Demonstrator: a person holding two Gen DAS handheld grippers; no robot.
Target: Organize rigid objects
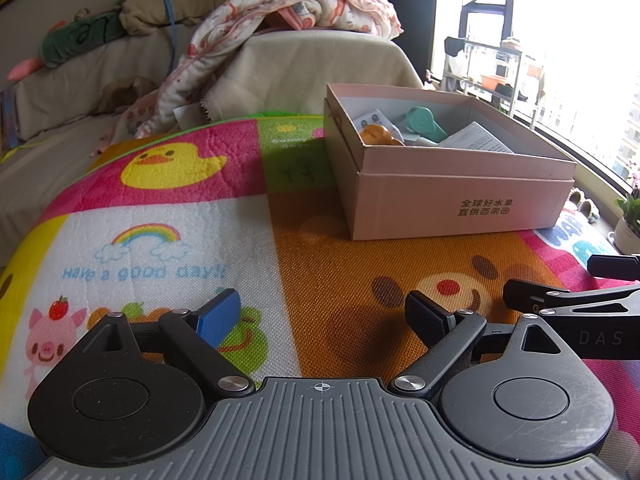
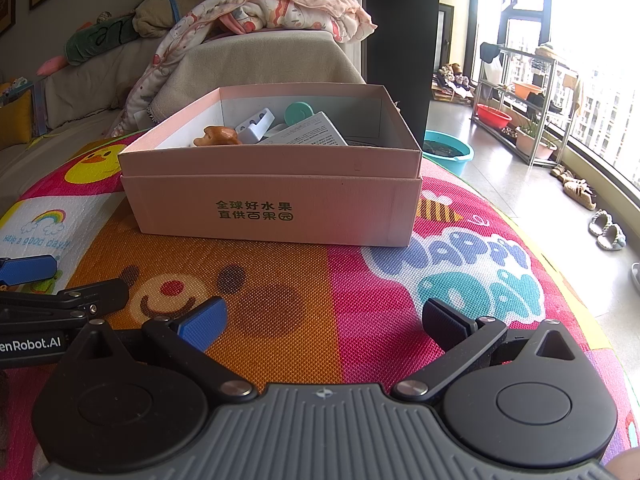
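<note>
Tools apart, box ahead

Left gripper, right gripper: fingers spread, side by side.

A beige-covered sofa runs along the far left wall, with a pink patterned blanket heaped on its arm. To the right, bright daylight floods through tall windows onto a pale tiled floor, where a metal shelf rack and a teal basin stand.
</note>
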